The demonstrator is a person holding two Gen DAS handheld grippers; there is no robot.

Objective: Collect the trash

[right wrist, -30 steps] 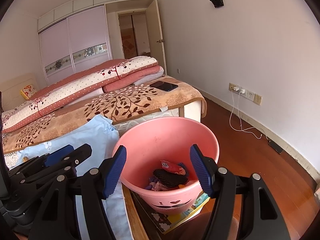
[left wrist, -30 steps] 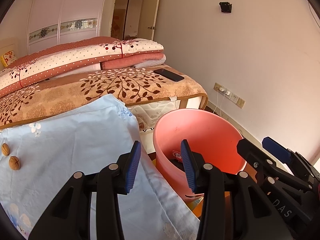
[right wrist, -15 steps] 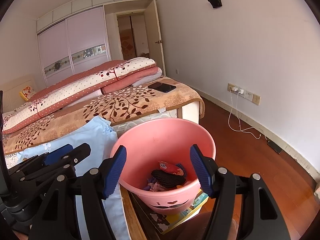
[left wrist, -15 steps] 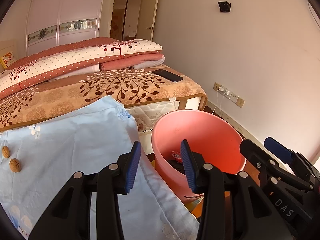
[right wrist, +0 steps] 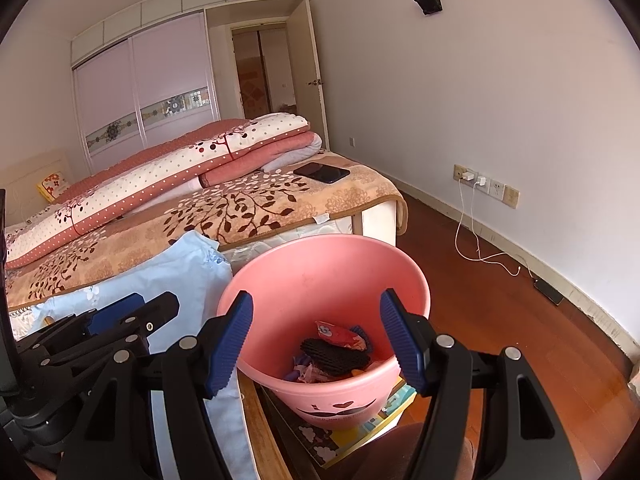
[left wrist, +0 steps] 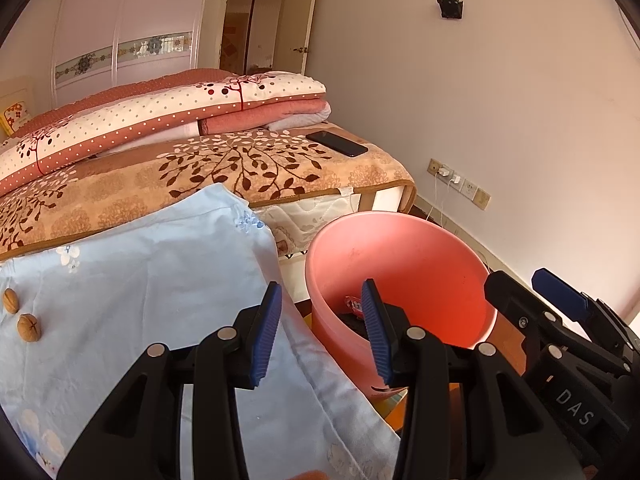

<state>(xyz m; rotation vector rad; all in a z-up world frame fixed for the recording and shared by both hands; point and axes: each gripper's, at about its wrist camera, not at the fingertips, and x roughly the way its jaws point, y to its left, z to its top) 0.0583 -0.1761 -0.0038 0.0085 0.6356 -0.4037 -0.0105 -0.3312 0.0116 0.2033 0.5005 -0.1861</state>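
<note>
A pink bucket (left wrist: 400, 260) (right wrist: 320, 248) stands beside the bed, just ahead of both grippers. Inside lie a red wrapper (right wrist: 340, 334), a black mesh piece (right wrist: 334, 354) and small scraps. Two walnuts (left wrist: 29, 328) rest on the light blue cloth (left wrist: 140, 292) at the far left of the left wrist view. My left gripper (left wrist: 320, 332) hangs open and empty over the cloth's edge and the bucket's near rim. My right gripper (right wrist: 316, 340) is open and empty above the bucket's mouth. Each gripper shows at the edge of the other's view.
A bed with a brown leaf blanket (right wrist: 240, 208) and folded quilts lies behind the bucket, with a black phone (right wrist: 321, 172) on its corner. A colourful book (right wrist: 360, 428) sits under the bucket. Charger cables (right wrist: 480, 248) trail from wall sockets over the red wooden floor.
</note>
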